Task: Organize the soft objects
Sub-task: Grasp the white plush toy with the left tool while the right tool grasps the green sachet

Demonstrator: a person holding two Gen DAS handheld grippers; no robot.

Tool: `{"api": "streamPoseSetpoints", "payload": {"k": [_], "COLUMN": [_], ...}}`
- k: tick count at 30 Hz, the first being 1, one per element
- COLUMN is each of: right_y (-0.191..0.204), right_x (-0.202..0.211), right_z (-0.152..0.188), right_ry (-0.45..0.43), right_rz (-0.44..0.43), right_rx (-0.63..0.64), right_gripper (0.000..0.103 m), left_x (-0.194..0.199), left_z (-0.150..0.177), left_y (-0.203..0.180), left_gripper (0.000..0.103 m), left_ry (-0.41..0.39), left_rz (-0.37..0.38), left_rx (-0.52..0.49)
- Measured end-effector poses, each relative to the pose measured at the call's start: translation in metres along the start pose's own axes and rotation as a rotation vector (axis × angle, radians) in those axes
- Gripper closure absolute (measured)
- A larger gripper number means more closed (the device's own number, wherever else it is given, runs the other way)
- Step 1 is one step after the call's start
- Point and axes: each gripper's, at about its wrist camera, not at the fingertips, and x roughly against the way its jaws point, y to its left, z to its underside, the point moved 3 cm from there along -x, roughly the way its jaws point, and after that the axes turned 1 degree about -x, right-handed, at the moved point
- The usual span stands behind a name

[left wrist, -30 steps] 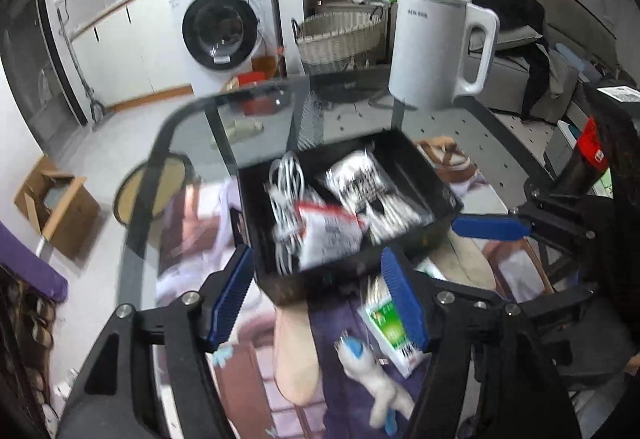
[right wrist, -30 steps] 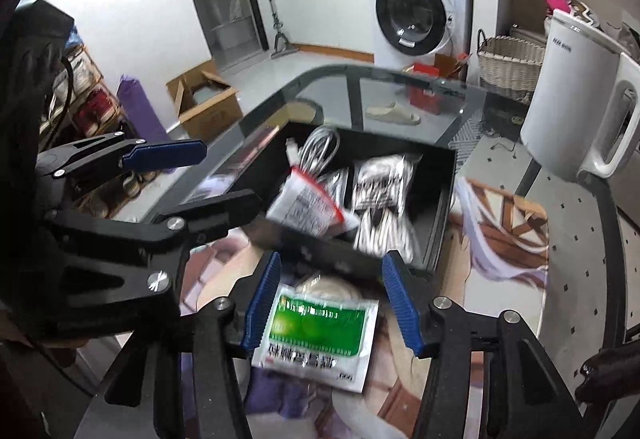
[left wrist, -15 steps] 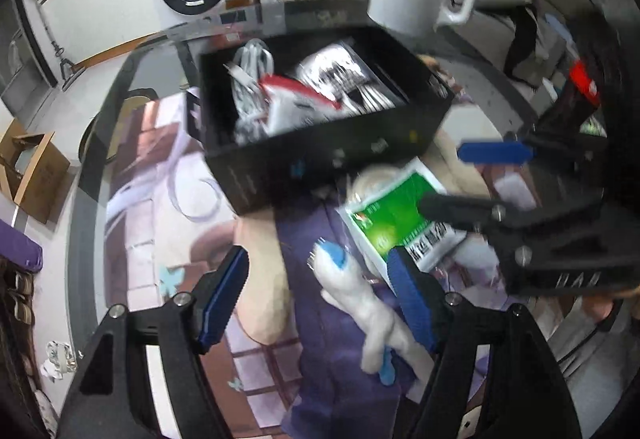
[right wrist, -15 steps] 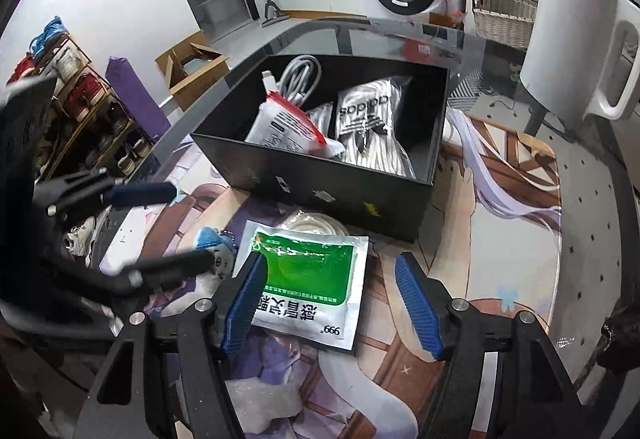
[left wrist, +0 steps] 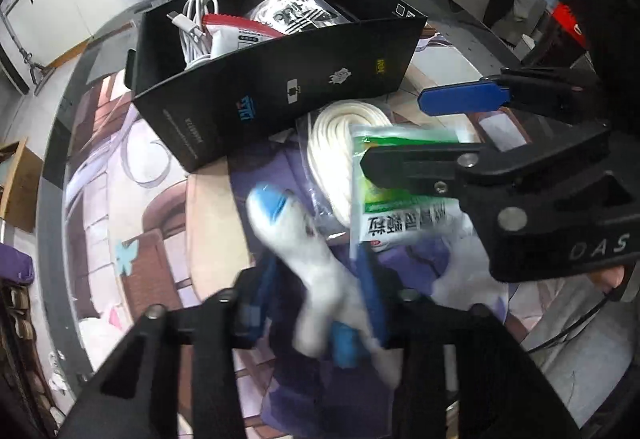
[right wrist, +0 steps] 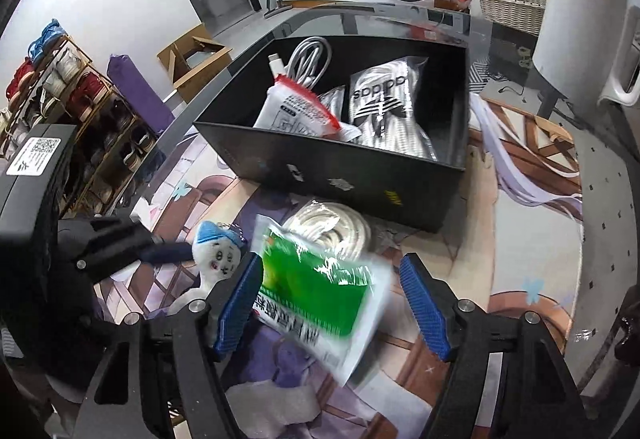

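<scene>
Here, on a glass worktop (right wrist: 600, 239) covered by a printed mat, a black box (right wrist: 344, 179) already holds cables and packets, so the sorting looks midway. In front of it lie a white rope coil (right wrist: 336, 227), a green sachet (right wrist: 316, 291) and a small plush (left wrist: 308, 251). The left claw (left wrist: 316, 303) is clamped on the plush; the right claw (right wrist: 332, 303) straddles the sachet with jaws apart, its left pad at the sachet's edge. Next, by the look of it: close on the sachet, then carry both over the box wall.
</scene>
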Motion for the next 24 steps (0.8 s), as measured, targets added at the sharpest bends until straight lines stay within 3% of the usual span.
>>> {"api": "streamPoseSetpoints", "payload": {"k": [4, 10, 15, 19, 24], "right_y": [0.007, 0.013, 0.023, 0.034, 0.048], "right_x": [-0.006, -0.008, -0.008, -0.010, -0.027], "right_z": [0.001, 0.009, 0.029, 0.039, 0.050], "right_ry": [0.024, 0.075, 0.112, 0.094, 0.124], "right_rz": [-0.013, -0.027, -0.022, 0.017, 0.071], "right_rx": [0.002, 0.055, 0.174, 0.258, 0.352], "right_gripper": [0.030, 0.030, 0.030, 0.016, 0.015], "left_x": [0.004, 0.006, 0.007, 0.006, 0.004], "left_z": [0.003, 0.005, 0.006, 0.006, 0.003], "left_y": [0.006, 0.018, 0.020, 0.021, 0.019], "left_gripper": [0.078, 0.078, 0.078, 0.078, 0.077], "left_ry": [-0.007, -0.007, -0.007, -0.005, -0.004], "left_rz": [-0.060, -0.059, -0.058, -0.063, -0.072], "left_rx": [-0.023, 0.005, 0.005, 0.000, -0.005]}}
